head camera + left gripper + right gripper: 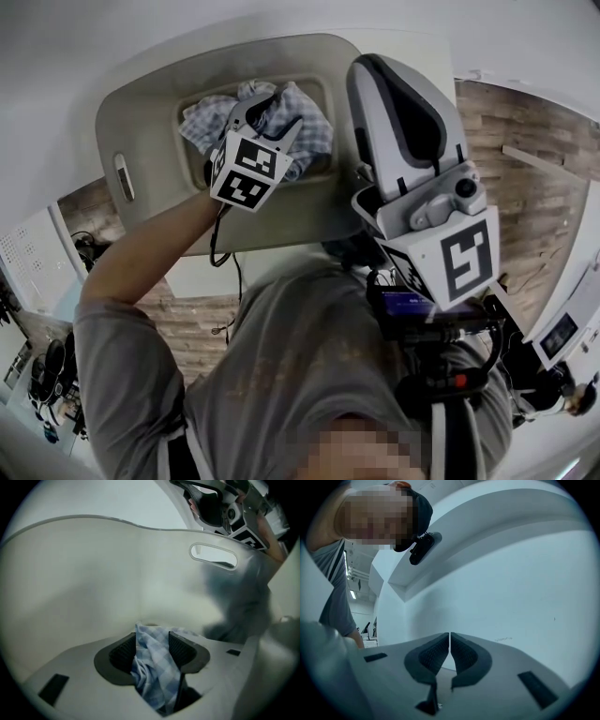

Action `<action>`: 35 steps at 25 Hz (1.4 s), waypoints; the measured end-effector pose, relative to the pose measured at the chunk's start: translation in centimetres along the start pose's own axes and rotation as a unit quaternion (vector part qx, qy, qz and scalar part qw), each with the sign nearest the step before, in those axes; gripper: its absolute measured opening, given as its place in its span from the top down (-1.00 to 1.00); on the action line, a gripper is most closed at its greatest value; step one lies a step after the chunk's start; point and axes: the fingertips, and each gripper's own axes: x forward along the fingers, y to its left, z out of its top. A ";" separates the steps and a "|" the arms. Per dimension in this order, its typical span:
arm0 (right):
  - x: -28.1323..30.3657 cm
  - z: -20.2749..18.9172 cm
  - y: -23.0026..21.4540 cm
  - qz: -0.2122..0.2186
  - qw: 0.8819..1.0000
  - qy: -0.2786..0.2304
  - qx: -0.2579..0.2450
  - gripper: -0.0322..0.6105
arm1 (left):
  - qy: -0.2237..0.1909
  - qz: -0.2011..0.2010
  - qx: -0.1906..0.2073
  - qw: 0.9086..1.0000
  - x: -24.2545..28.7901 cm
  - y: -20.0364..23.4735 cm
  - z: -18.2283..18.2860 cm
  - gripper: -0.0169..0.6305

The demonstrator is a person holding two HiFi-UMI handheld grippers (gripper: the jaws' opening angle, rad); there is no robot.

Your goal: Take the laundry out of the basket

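A blue-and-white checked cloth (305, 127) lies in the well of the beige laundry basket (150, 112). My left gripper (265, 111) reaches down into the basket over the cloth. In the left gripper view its jaws (152, 641) stand wide apart, with a fold of the checked cloth (152, 672) lying loose between the pads and the basket's inner wall (93, 573) beyond. My right gripper (372, 67) is held up beside the basket's right rim, outside it. In the right gripper view its jaws (450, 641) are shut, with nothing between them.
The basket has a slot handle (213, 556) in its wall and another (123, 176) on its left rim. It stands against a white wall (511, 573), over a wood-patterned floor (525, 159). Office gear stands at the lower left (47, 375).
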 end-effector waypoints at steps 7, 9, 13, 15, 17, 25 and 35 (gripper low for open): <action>-0.2 0.1 0.0 -0.002 1.000 0.000 -0.002 0.85 | 0.003 0.023 -0.006 1.000 0.1 1.4 -0.1 0.90; -0.2 0.0 0.0 -0.003 1.000 0.001 -0.003 0.85 | 0.001 0.020 -0.014 1.000 0.0 1.5 0.2 0.90; -0.5 -0.2 -0.2 -0.004 1.000 0.002 -0.005 0.85 | -0.026 0.020 -0.030 0.999 -0.6 2.0 1.7 0.91; -0.7 0.0 -0.1 -0.005 1.000 -0.001 -0.008 0.85 | -0.052 0.027 -0.028 0.998 -1.5 2.1 3.0 0.91; -1.2 0.4 0.1 -0.004 1.000 -0.004 -0.011 0.85 | -0.071 0.034 -0.019 0.997 -2.6 1.9 4.1 0.91; -3.3 2.3 1.6 -0.003 0.999 -0.021 -0.024 0.85 | -0.165 0.078 0.023 0.983 -8.4 1.8 9.3 0.91; -7.7 4.5 3.2 -0.023 0.998 -0.035 -0.050 0.85 | -0.217 0.111 0.001 0.970 -12.4 3.3 12.1 0.91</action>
